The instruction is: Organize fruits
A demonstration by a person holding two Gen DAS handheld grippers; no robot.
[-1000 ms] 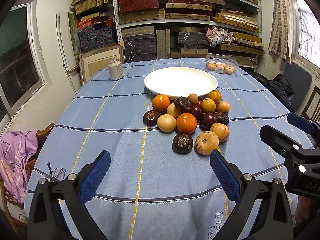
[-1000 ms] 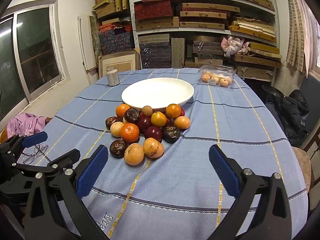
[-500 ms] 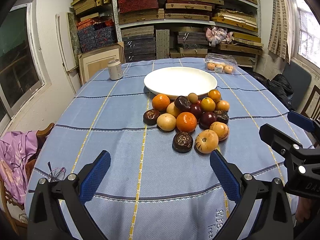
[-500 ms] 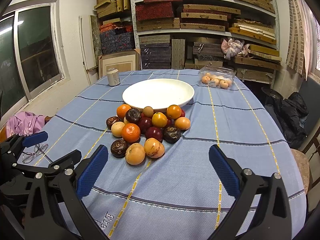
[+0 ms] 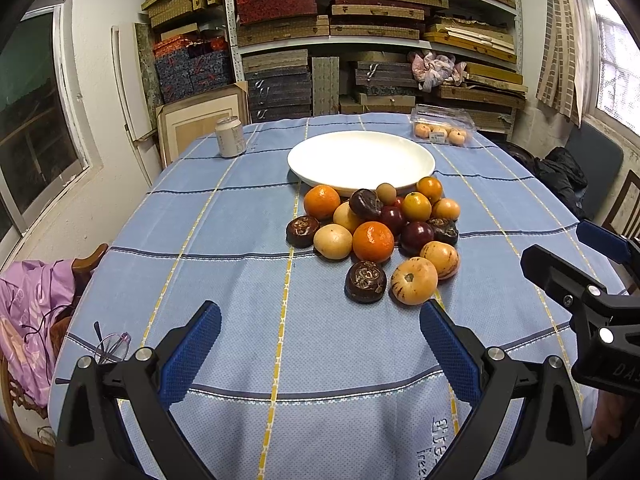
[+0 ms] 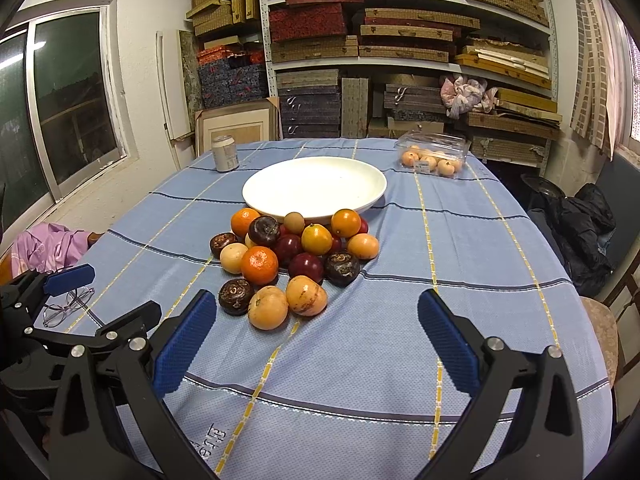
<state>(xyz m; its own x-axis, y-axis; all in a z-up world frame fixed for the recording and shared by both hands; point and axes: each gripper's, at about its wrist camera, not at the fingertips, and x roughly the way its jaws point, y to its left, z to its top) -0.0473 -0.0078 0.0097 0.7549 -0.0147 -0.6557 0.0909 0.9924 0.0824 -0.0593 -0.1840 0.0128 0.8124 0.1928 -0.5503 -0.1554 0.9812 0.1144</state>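
A heap of fruit (image 5: 376,232) (image 6: 292,256) lies on the blue tablecloth: oranges, dark red plums, dark brown wrinkled fruits and pale yellow-orange ones. Just behind it stands an empty white plate (image 5: 360,160) (image 6: 316,188). My left gripper (image 5: 320,344) is open near the table's front edge, short of the heap, with nothing between its blue pads. My right gripper (image 6: 316,340) is also open and empty, in front of the heap. Each gripper shows at the edge of the other's view.
A can (image 5: 230,136) (image 6: 225,153) stands at the back left. A clear box of small oranges (image 5: 440,126) (image 6: 434,156) sits at the back right. Glasses (image 5: 112,346) (image 6: 66,304) lie at the table's left edge. Shelves of boxes fill the wall behind; chairs with clothes stand at both sides.
Both grippers have drifted slightly, so the fruit heap sits a little differently in each view. Both stay open and nothing on the table has moved.
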